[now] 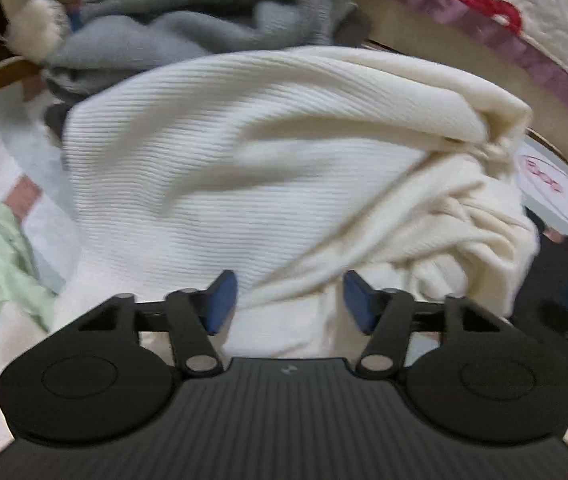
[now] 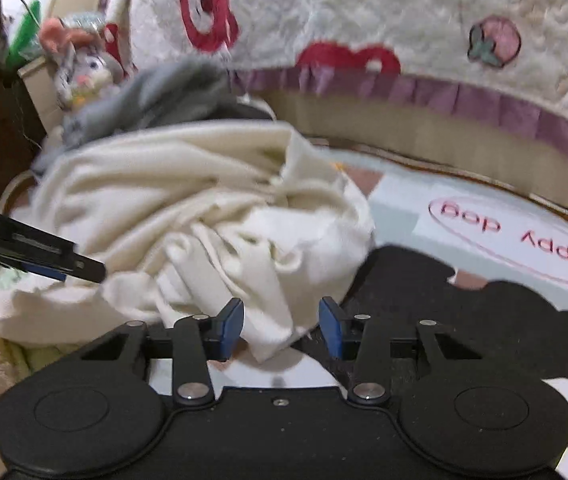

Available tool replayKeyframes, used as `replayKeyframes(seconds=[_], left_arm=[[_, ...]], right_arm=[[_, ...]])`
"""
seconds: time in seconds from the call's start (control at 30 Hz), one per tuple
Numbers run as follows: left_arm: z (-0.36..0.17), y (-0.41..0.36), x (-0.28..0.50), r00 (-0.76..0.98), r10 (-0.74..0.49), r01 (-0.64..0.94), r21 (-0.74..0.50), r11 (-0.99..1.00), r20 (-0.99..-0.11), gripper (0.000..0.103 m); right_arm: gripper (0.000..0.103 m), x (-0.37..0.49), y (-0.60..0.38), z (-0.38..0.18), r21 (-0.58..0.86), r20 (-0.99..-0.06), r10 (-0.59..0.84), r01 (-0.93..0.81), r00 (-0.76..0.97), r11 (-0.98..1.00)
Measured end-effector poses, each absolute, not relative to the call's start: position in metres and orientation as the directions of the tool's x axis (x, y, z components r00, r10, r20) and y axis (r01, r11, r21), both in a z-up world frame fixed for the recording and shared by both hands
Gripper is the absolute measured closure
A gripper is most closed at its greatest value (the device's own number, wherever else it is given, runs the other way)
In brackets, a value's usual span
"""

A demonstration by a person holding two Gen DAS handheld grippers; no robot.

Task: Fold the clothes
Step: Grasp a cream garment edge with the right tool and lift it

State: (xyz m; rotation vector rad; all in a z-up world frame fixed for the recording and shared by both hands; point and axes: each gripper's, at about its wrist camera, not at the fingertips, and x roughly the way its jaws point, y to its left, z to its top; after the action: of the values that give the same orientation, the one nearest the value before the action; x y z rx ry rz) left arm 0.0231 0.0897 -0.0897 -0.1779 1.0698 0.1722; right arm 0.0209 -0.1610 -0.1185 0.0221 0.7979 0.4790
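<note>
Cream ribbed knit garment (image 1: 268,168) — soft, rumpled, bunched folds

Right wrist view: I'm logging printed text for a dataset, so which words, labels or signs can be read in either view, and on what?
"Happy dog": pink letters in a pink oval on the floor mat, upside down in the right wrist view.
The same oval print in the left wrist view: blurred and cut off, unreadable.
No other text is visible.

- A cream garment (image 1: 244,152) of finely ribbed knit cloth, matt, is seen.
- Soft grey fleece-like cloth (image 1: 188,28) is shown behind it.
- The left hand-held gripper (image 1: 290,300) is made of matt black plastic, with ribbed casing, blue pads and bright metal pins.
- A quilted, puckered bedcover (image 2: 384,12) is edged with a purple frill.
</note>
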Motion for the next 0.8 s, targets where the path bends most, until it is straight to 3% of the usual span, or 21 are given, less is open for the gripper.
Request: replayKeyframes(seconds=[0.1, 0.17, 0.2, 0.33, 0.4, 0.43, 0.47, 0.53, 0.67, 0.8], left_arm=[[-0.09, 0.076, 0.022, 0.489, 0.047, -0.185, -0.051, 0.981, -0.871, 0.056], [-0.097, 0.07, 0.024, 0.484, 0.044, -0.176, -0.048, 0.983, -0.874, 0.056], [-0.103, 0.068, 0.026, 0.473, 0.039, -0.176, -0.051, 0.983, -0.88, 0.056], [-0.119, 0.06, 0.029, 0.483, 0.075, -0.17, -0.01, 0.985, -0.872, 0.057], [-0.12, 0.055, 0.025, 0.535, 0.067, -0.142, -0.012, 0.99, -0.842, 0.058], [-0.12, 0.056, 0.024, 0.549, 0.039, -0.141, -0.047, 0.989, -0.835, 0.06], [-0.119, 0.059, 0.022, 0.563, 0.017, -0.145, -0.079, 0.986, -0.826, 0.062], [-0.117, 0.063, 0.02, 0.584, 0.003, -0.153, -0.106, 0.983, -0.812, 0.066], [-0.11, 0.068, 0.015, 0.614, 0.017, -0.154, -0.099, 0.983, -0.789, 0.068], [-0.105, 0.06, 0.01, 0.63, -0.062, -0.058, -0.126, 0.99, -0.774, 0.064]], right_arm=[[0.045, 0.025, -0.151, -0.13, 0.201, -0.708, 0.397, -0.372, 0.584, 0.906], [0.012, 0.026, -0.142, -0.137, 0.193, -0.708, 0.41, -0.402, 0.575, 0.895], [0.008, 0.027, -0.136, -0.142, 0.179, -0.707, 0.418, -0.427, 0.571, 0.886], [0.009, 0.04, -0.11, -0.173, 0.055, -0.736, 0.37, -0.495, 0.567, 0.867], [0.027, 0.045, -0.108, -0.18, 0.046, -0.716, 0.365, -0.481, 0.596, 0.875], [0.068, 0.048, -0.112, -0.179, 0.081, -0.694, 0.39, -0.472, 0.605, 0.878], [0.094, 0.052, -0.116, -0.176, 0.131, -0.692, 0.402, -0.443, 0.6, 0.887], [0.095, 0.054, -0.128, -0.165, 0.23, -0.657, 0.431, -0.38, 0.618, 0.896], [0.098, 0.038, -0.15, -0.124, 0.222, -0.559, 0.403, -0.337, 0.725, 0.915], [0.098, 0.026, -0.179, -0.09, 0.191, -0.485, 0.32, -0.259, 0.814, 0.947]])
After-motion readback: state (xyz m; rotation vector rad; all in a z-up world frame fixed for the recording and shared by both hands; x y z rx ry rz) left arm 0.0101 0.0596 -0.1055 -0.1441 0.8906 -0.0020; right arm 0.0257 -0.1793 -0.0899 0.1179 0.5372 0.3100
